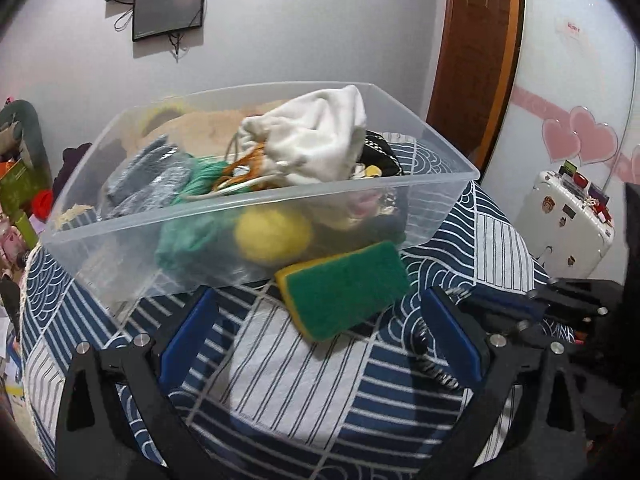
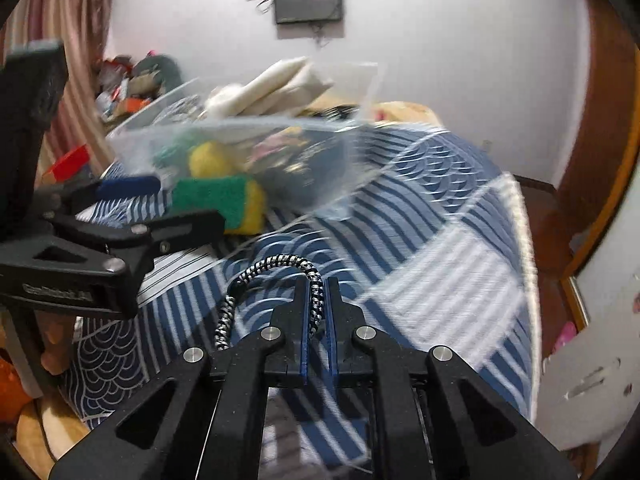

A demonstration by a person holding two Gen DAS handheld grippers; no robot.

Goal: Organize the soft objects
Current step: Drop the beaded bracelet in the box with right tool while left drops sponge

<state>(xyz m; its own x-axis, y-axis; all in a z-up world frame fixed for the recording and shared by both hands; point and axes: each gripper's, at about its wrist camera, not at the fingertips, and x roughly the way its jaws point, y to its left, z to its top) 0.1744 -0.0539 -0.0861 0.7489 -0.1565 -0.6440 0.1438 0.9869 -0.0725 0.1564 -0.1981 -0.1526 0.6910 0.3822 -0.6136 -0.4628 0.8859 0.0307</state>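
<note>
While the right gripper [image 2: 318,300] is pinched tight on a black-and-white braided cord [image 2: 280,262], the left gripper [image 1: 320,328] stands spread wide with nothing between its blue pads [image 1: 192,332].

Sponge [image 1: 346,288], green scrub face up over yellow foam, lies on the patterned table cover [image 1: 288,384], leaning against the near wall of the clear bin [image 1: 448,200]. Bin already holds a white drawstring bag [image 1: 316,140], a yellow ball [image 1: 272,236], green yarn [image 1: 188,232] and grey knitwear [image 1: 148,180].

Cord loops up and left out of the right jaws; its loose end hangs free. Right view is motion-blurred.

Judgement: step in hand is carrying the cord to the bin.
- Lift enough that the trailing end clears the near rim.
- Release over the low right side, not on the heaped bag.
- Left gripper is lined up on the sponge; close across its short sides, lightly, since foam squashes.
</note>
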